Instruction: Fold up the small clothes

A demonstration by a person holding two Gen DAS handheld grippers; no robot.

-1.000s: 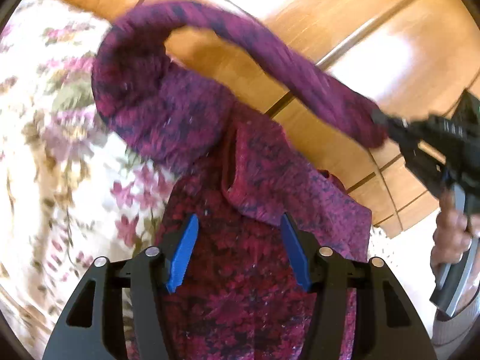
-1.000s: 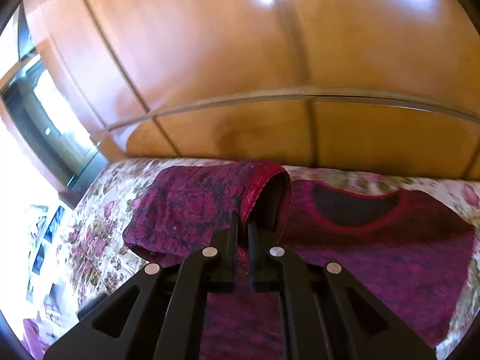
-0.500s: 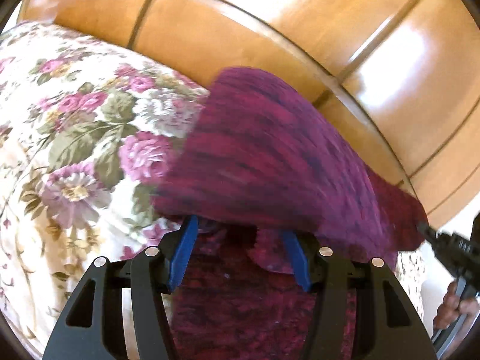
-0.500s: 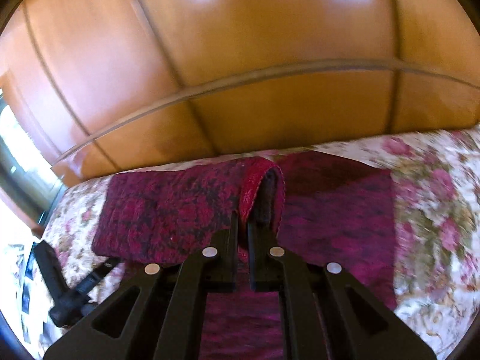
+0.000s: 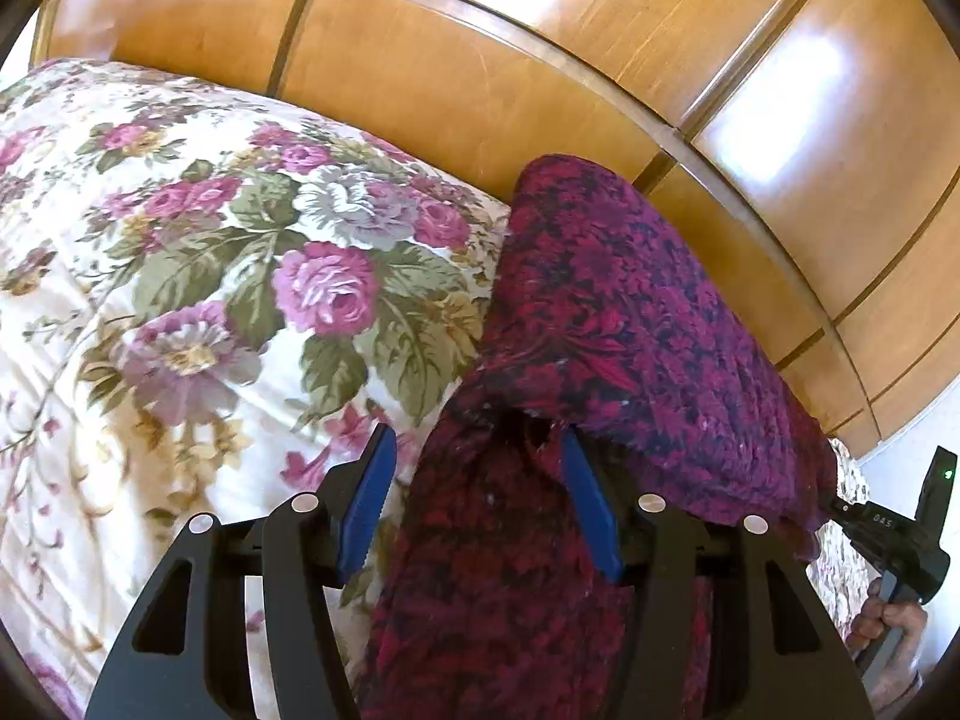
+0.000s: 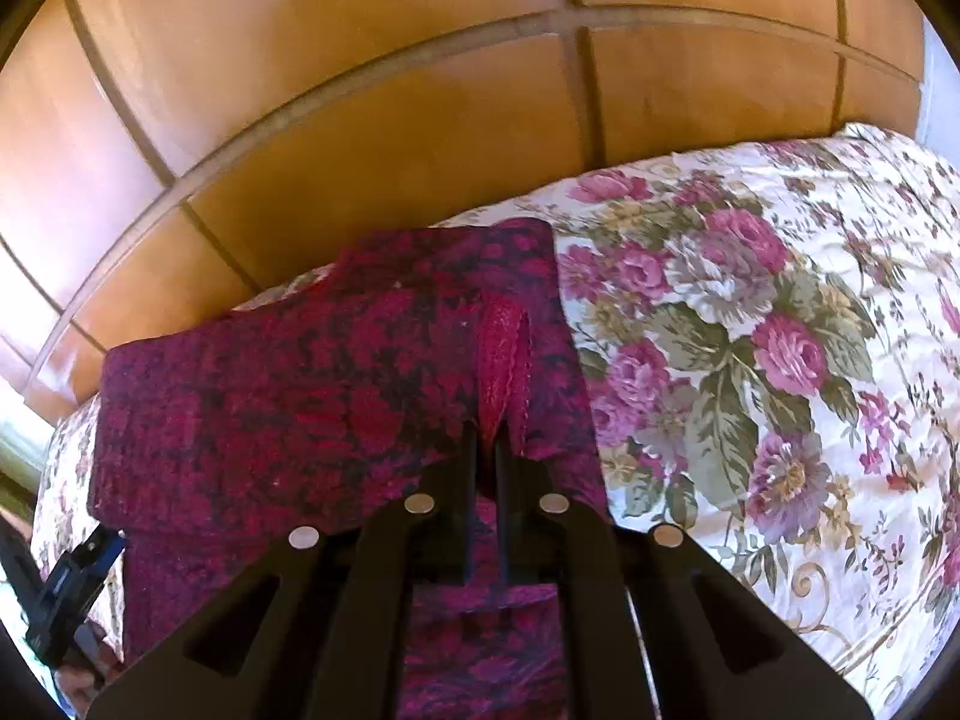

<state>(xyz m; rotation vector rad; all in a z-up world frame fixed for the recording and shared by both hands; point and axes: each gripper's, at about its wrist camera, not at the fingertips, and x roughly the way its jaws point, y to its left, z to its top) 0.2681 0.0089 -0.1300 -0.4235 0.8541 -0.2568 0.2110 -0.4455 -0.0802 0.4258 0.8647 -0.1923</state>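
Observation:
A magenta and dark knit sweater (image 5: 600,312) lies on a floral bedspread (image 5: 210,300). My left gripper (image 5: 477,438) is open, its blue pads (image 5: 366,498) straddling the sweater's near part; a folded sleeve drapes over the right pad. My right gripper (image 6: 486,429) is shut on the sleeve's red ribbed cuff (image 6: 504,348), low over the sweater (image 6: 300,396) near its right edge. In the left wrist view the right gripper (image 5: 888,534) shows at the far right, in a person's hand (image 5: 888,624). The left gripper (image 6: 72,576) appears at the lower left of the right wrist view.
A glossy wooden headboard (image 5: 480,60) rises right behind the sweater and fills the back of both views (image 6: 420,120). The floral bedspread (image 6: 750,360) stretches wide beside the sweater. A pale wall shows at the far right of the left wrist view.
My right gripper has carried the sleeve across the sweater and down; the sleeve no longer arcs in the air but lies folded over the body. My left gripper stayed in place, tilting slightly.

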